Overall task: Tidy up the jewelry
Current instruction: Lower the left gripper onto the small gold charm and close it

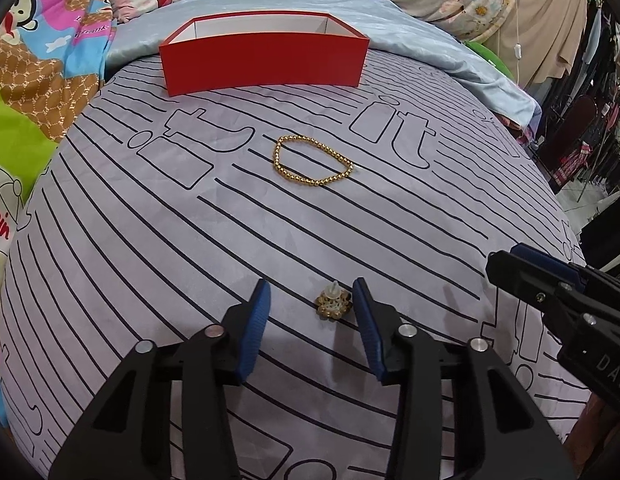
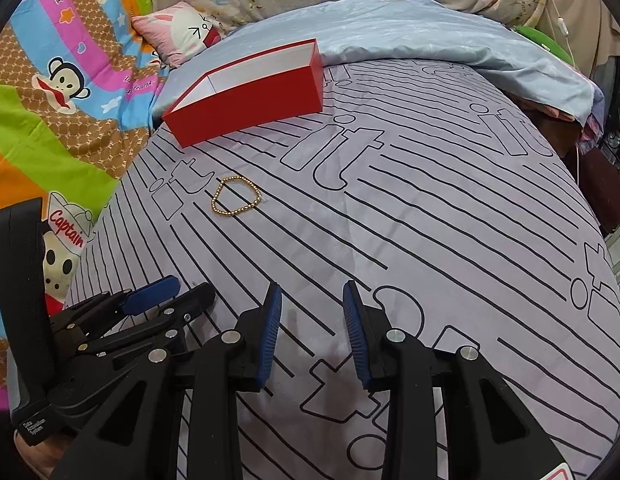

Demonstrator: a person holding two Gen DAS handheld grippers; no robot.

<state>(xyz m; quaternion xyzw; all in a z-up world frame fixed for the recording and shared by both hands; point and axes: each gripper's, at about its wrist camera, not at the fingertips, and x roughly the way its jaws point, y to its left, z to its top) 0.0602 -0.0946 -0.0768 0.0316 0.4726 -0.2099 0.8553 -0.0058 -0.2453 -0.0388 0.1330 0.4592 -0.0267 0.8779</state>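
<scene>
A small gold flower earring (image 1: 333,305) with a clear back lies on the striped lilac bedsheet, between the tips of my open left gripper (image 1: 313,300), closer to the right finger. A gold bead bracelet (image 1: 313,161) lies further ahead; it also shows in the right wrist view (image 2: 236,196). An open red box (image 1: 264,54) with white inside stands at the far end, and shows in the right wrist view (image 2: 250,96). My right gripper (image 2: 312,304) is open and empty over bare sheet. The left gripper (image 2: 166,292) hides the earring in the right wrist view.
A light blue quilt (image 2: 430,36) is bunched behind the box. A colourful cartoon blanket (image 2: 58,92) lies on the left with a pink bunny pillow (image 2: 182,32). The bed's right edge (image 1: 566,208) drops toward a dark cluttered area.
</scene>
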